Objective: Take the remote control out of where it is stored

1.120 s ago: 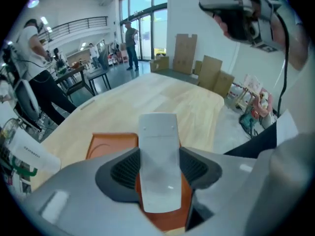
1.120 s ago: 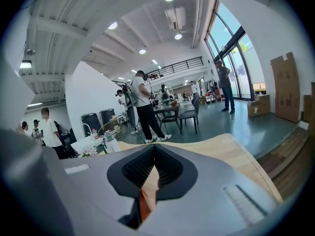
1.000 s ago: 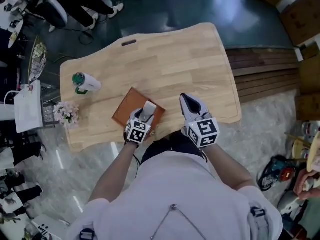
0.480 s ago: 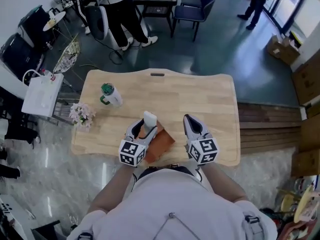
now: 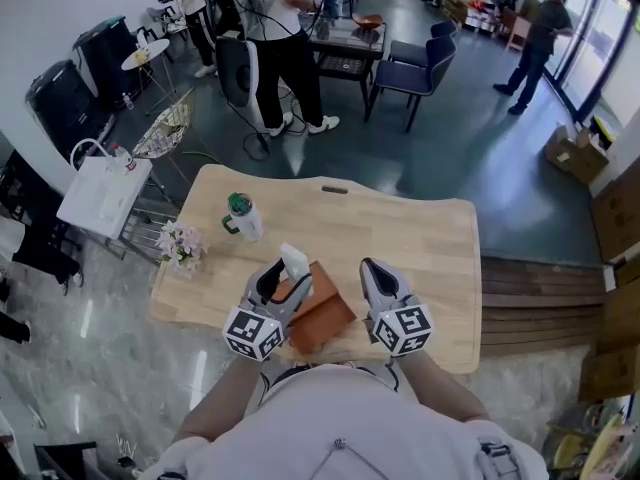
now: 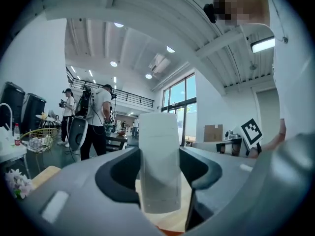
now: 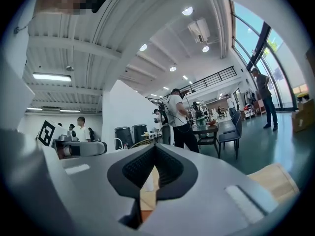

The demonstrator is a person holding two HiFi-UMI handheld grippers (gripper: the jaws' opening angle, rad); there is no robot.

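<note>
My left gripper (image 5: 283, 276) is shut on a white remote control (image 5: 296, 265), which stands up between the jaws above the table. In the left gripper view the remote control (image 6: 158, 161) fills the gap between the jaws of the left gripper (image 6: 160, 173). A brown box (image 5: 321, 312) lies on the wooden table (image 5: 420, 248) between the two grippers. My right gripper (image 5: 374, 282) is to the right of the box, raised, jaws pressed together with nothing in them. In the right gripper view the right gripper (image 7: 151, 173) shows only a thin slit.
A green-topped white bottle (image 5: 243, 217) and a small bunch of flowers (image 5: 180, 243) stand on the table's left part. Chairs (image 5: 415, 68), a side table and several people stand on the floor beyond the far edge. A white bag (image 5: 100, 196) sits left of the table.
The head view has swung upward, showing more of the room. The left gripper has kept hold of the remote and lifted it off the brown box. The right gripper stays shut.
</note>
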